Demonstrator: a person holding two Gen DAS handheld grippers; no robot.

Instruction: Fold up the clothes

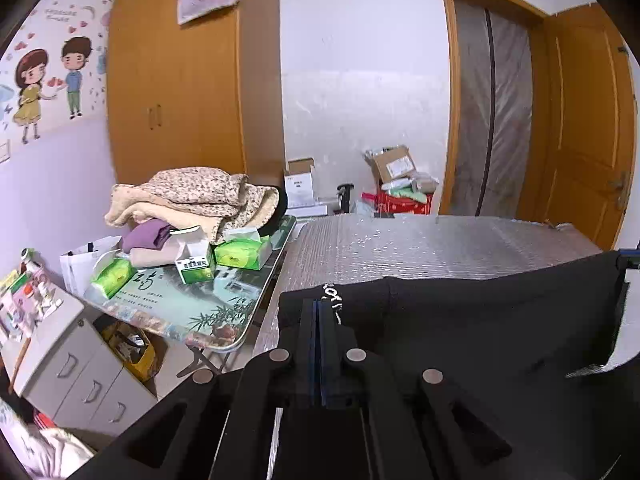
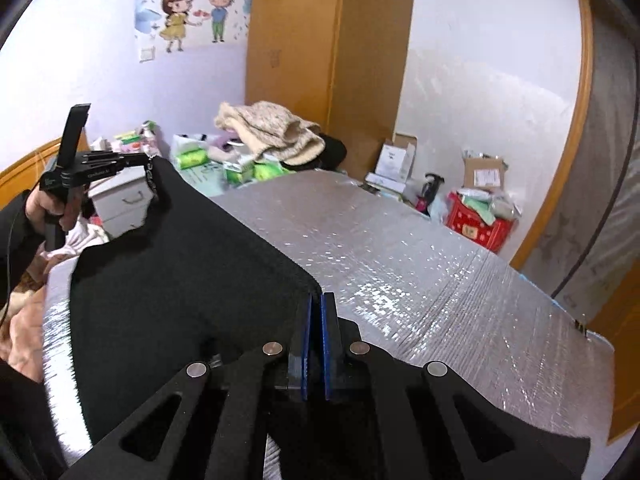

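Silver mat (image 2: pixel 400 264), black garment (image 2: pixel 180 264) pinched by left tool (image 1: pixel 319 308), right tool (image 2: pixel 318 300)

A lived-in home bedroom: a tall wooden wardrobe (image 1: pixel 180 80) stands by a wall with a cartoon couple sticker (image 1: pixel 48 84), a wooden door (image 1: pixel 588 120) is open, a folding table (image 1: pixel 192 304) carries piled blankets (image 1: pixel 192 200) and tissue packs (image 1: pixel 242 254), and cardboard boxes (image 1: pixel 394 164) clutter the floor

No legible text: white print on black garment (image 1: pixel 333 300), box labels, wall stickers too blurred
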